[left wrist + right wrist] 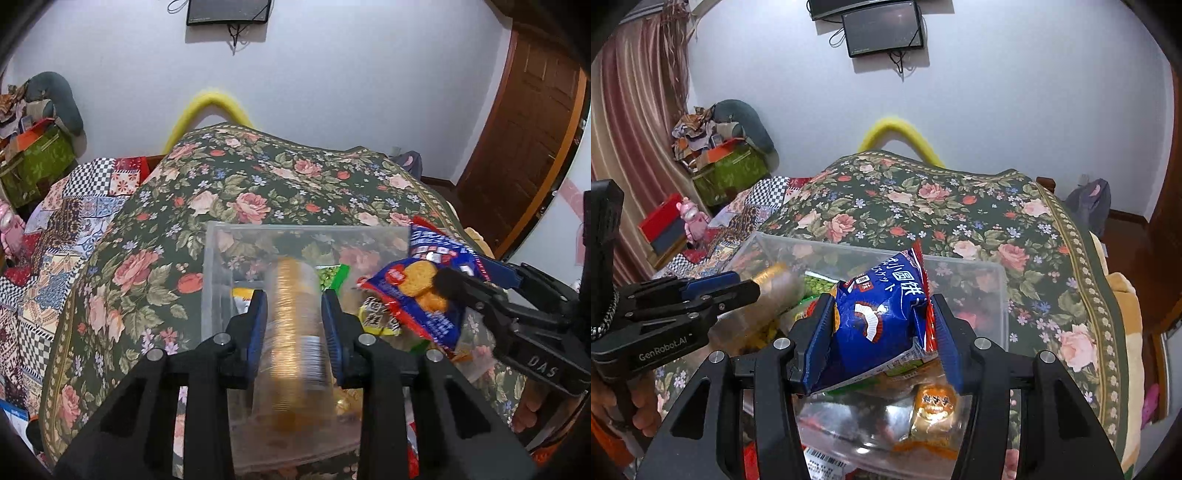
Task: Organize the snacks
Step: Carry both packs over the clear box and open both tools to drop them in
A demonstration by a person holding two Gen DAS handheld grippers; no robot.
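Note:
My left gripper [294, 317] is shut on a clear sleeve of round golden crackers [293, 332] and holds it over a clear plastic bin [221, 236] on the floral bedspread. My right gripper [882, 328] is shut on a blue and red biscuit bag [882, 317], held over the same bin [997, 280]. The biscuit bag [417, 291] and right gripper [458, 284] show at the right of the left wrist view. The left gripper [746, 288] and cracker sleeve [775, 288] show at the left of the right wrist view. Green and yellow snack packs [328, 275] lie in the bin.
The bin sits on a bed with a floral cover [258, 177]. An orange wrapped snack [934, 406] and other packets lie below my right gripper. Boxes and clutter [724, 162] stand at the far left, a wooden door [528, 129] at the right.

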